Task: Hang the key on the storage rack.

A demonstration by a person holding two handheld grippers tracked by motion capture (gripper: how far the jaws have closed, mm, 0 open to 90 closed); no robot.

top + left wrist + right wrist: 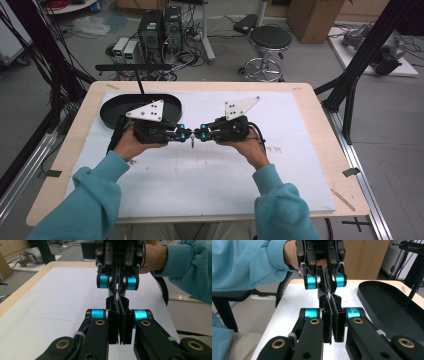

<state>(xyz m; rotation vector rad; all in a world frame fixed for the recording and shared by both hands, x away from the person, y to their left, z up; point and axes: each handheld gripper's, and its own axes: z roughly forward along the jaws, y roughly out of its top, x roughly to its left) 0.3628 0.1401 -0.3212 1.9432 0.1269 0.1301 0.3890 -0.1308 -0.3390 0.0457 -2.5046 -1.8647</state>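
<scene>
Your left gripper (184, 134) and right gripper (201, 135) meet tip to tip above the table (300, 150), jaws clamped together on a small thin object (192, 141) between them.

This looks like a lab or a workshop for testing machines. Computer boxes (161, 29) sit on the grey floor with lots of tangled wires. A round black stool (270, 40) stands nearby. Black metal frame bars (367, 47) go around a wooden table (310, 100). A big cardboard box (312, 17) waits behind.
</scene>
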